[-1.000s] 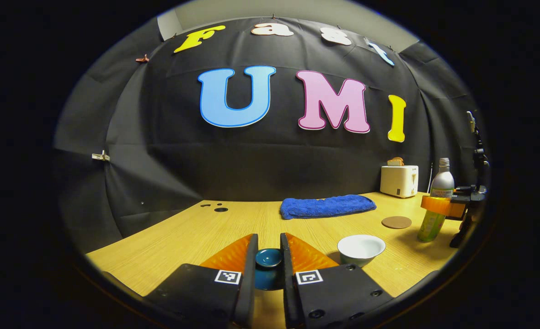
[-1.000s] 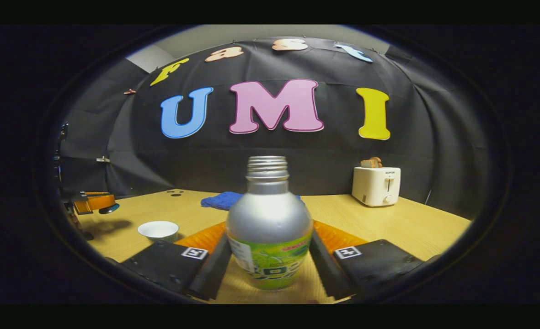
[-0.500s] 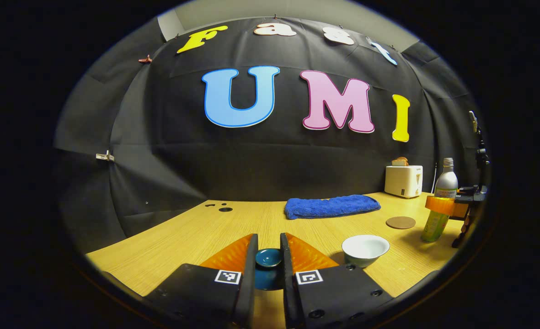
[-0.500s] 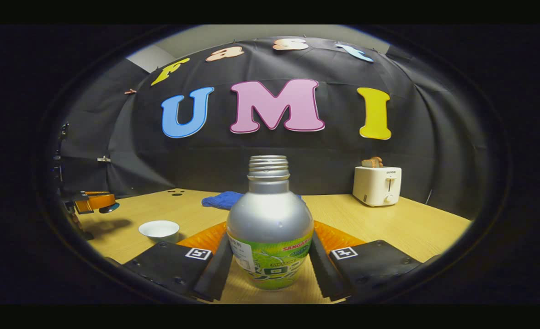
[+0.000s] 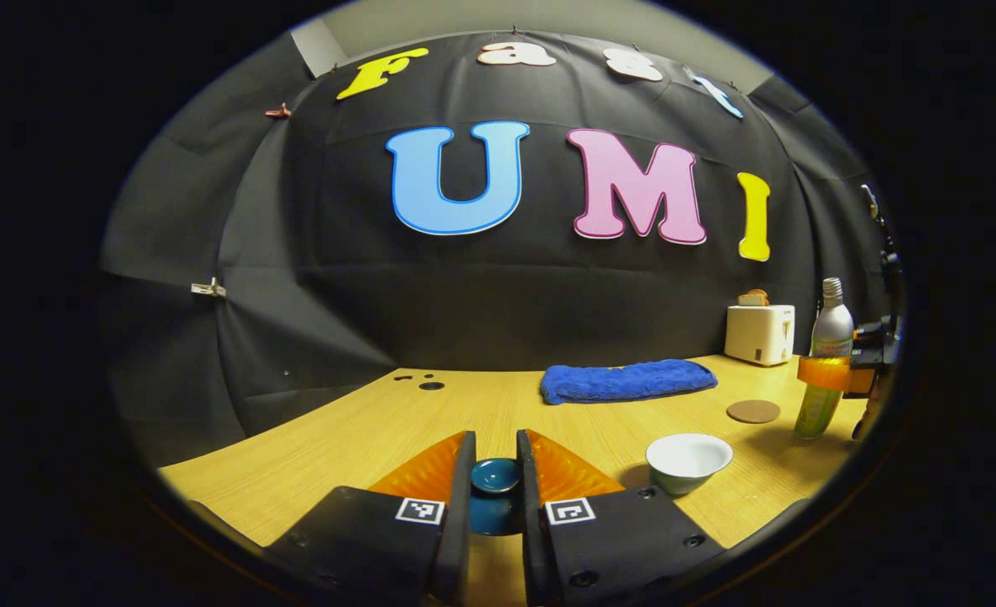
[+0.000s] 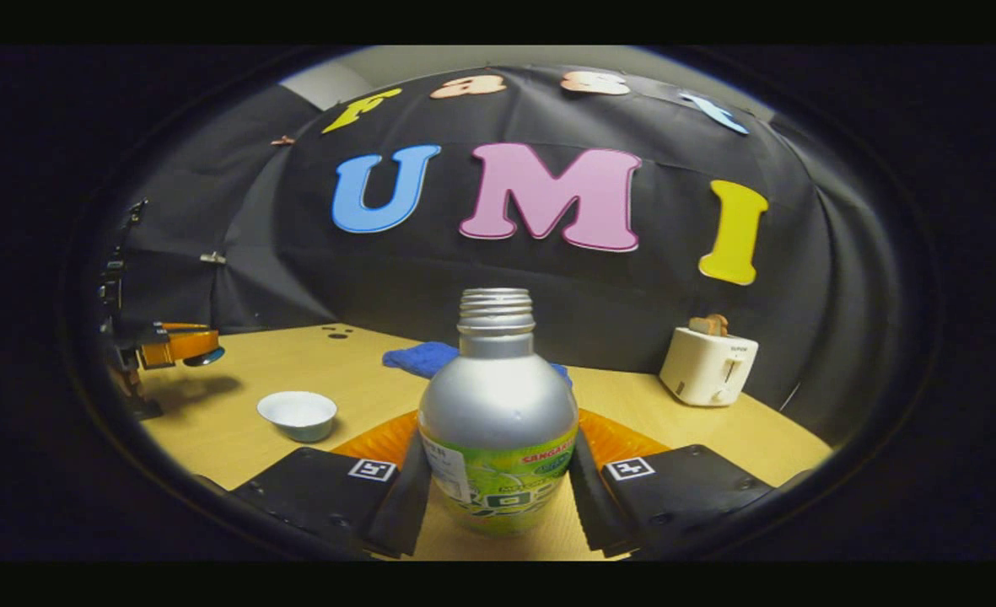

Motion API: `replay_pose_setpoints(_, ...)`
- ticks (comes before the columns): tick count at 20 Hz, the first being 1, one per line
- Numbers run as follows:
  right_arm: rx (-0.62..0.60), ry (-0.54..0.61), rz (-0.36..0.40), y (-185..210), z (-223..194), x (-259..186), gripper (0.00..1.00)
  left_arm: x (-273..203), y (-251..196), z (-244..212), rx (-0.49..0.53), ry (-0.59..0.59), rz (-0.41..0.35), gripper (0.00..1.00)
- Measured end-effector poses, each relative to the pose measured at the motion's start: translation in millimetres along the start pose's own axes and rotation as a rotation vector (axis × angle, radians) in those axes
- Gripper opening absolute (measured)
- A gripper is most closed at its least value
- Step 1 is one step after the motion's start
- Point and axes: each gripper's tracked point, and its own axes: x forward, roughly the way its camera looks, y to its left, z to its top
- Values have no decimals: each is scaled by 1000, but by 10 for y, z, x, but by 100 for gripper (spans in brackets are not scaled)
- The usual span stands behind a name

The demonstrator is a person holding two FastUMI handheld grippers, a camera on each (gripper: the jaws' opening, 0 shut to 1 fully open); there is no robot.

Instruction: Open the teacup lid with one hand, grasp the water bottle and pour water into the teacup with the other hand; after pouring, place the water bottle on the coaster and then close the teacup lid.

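My left gripper (image 5: 495,485) is shut on the dark blue teacup lid (image 5: 495,476), held above the table. The uncovered white teacup (image 5: 688,459) stands on the wood to its right, and it sits left of the bottle in the right gripper view (image 6: 297,413). My right gripper (image 6: 498,472) is shut on the silver water bottle (image 6: 498,413) with a green label and an uncapped neck. That bottle (image 5: 826,358) also appears at the far right of the left gripper view, lifted off the table. The round brown coaster (image 5: 753,411) lies behind the teacup. The left gripper (image 6: 179,347) hangs at the left edge of the right gripper view.
A folded blue towel (image 5: 628,380) lies at the back of the wooden table (image 5: 363,438). A white toaster (image 5: 759,333) with toast stands at the back right, also seen in the right gripper view (image 6: 708,364). Small holes (image 5: 431,385) mark the table's far left.
The right gripper has lifted the bottle and tilted; the toaster and table horizon now slant in its view. The left gripper's view shifted slightly left, lid still held.
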Motion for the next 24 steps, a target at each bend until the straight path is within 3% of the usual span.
replay_pose_setpoints(6, -336, 10, 22, 114, 38, 217, 75, 44, 144, -10, -1, 2, 50, 29)
replay_pose_setpoints(13, -705, -14, 28, 303, -10, 366, 75, 143, 180, 9, 0, 0, 26, 30)
replay_pose_setpoints(18, -929, -88, 43, 502, 95, 473, 75, 241, 308, -5, -1, 1, 50, 29)
replay_pose_setpoints(24, -1117, -138, 96, 820, 27, 550, 74, 264, 367, -1, -1, 1, 60, 29)
